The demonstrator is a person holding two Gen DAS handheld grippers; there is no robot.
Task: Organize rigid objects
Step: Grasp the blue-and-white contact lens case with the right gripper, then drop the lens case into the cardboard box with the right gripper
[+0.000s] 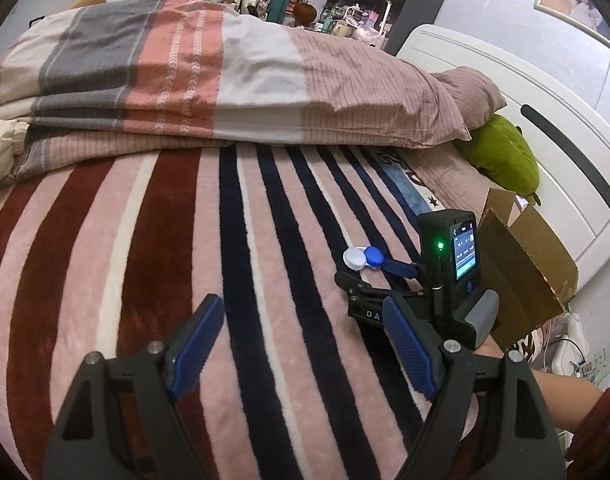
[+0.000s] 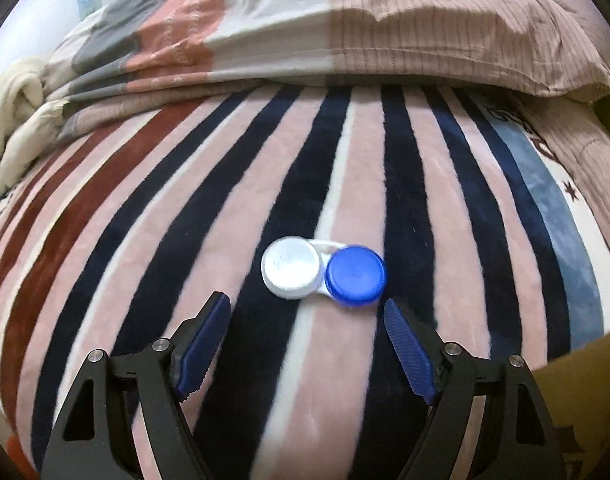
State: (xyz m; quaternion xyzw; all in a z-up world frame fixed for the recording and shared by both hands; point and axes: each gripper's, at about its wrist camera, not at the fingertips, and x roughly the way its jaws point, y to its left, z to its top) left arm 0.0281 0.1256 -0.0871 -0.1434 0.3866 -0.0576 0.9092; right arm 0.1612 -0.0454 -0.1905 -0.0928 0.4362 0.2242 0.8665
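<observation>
A contact lens case (image 2: 323, 272) with one white cap and one blue cap lies on the striped blanket (image 2: 225, 208). My right gripper (image 2: 307, 312) is open, its blue-padded fingers just short of the case on either side. The left wrist view shows the case (image 1: 363, 258) too, with the right gripper (image 1: 389, 276) right behind it. My left gripper (image 1: 305, 320) is open and empty above the blanket, to the left of the right one.
A folded striped duvet (image 1: 185, 76) and a pillow (image 1: 385, 96) lie across the far side of the bed. An open cardboard box (image 1: 525, 272) stands at the right by the white headboard (image 1: 545, 128), next to a green plush toy (image 1: 501, 152).
</observation>
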